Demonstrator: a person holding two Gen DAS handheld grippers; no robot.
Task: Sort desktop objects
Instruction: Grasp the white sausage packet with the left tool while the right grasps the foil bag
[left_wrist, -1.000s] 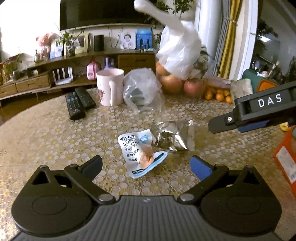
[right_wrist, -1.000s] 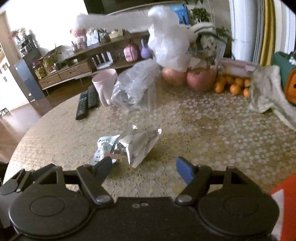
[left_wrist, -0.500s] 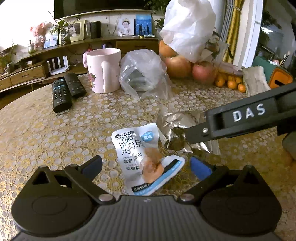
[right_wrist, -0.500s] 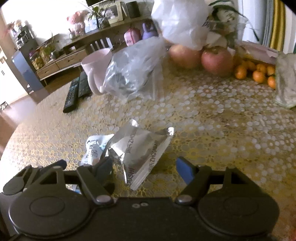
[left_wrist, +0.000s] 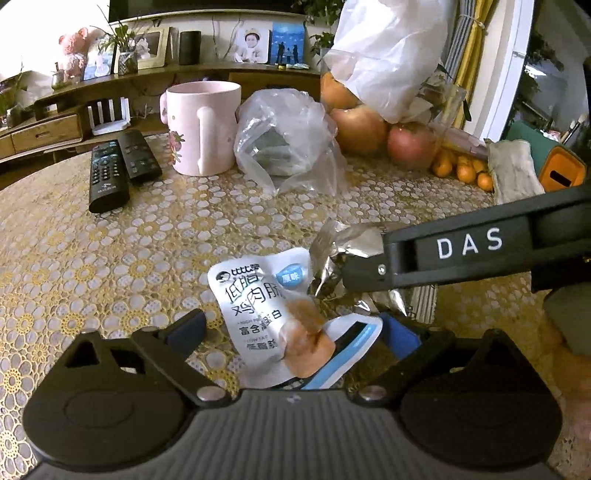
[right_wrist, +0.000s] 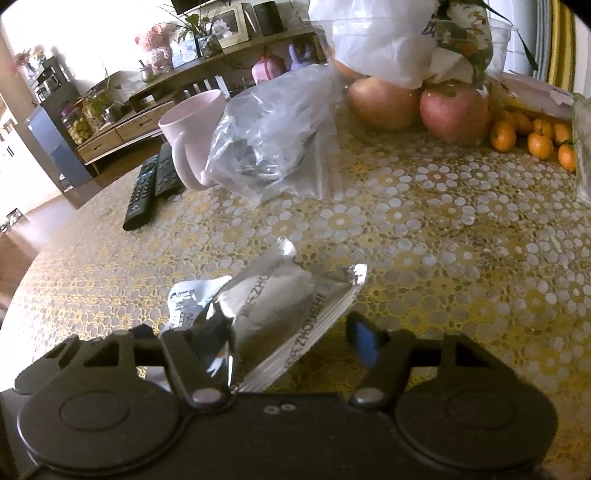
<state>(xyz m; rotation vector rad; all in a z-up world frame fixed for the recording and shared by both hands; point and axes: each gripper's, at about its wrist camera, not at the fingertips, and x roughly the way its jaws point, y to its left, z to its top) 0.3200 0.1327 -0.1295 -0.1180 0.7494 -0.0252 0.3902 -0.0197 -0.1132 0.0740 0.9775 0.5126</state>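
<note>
While our left gripper (left_wrist: 291, 332) hangs low over the table (left_wrist: 110, 258), its jaws stand spread and have just been narrowing, with the white snack packet (left_wrist: 258, 306) lying flat between them. The blue pad of its right-hand finger looks to be at the packet's curled edge; the other pad is apart from it, so nothing is pinched.

Our right gripper (right_wrist: 291, 332) also stands spread, its jaws having just been drawing in around the silver foil pouch (right_wrist: 288, 299). The pouch rests on the table between the fingers, crumpled against one and clear of the blue pad of the other. It partly overlaps the white packet.

Farther back stand a pink mug (left_wrist: 203, 125), a clear plastic bag (left_wrist: 288, 144), two remote controls (left_wrist: 118, 166), apples (left_wrist: 384, 136) and small oranges (left_wrist: 461, 168).
</note>
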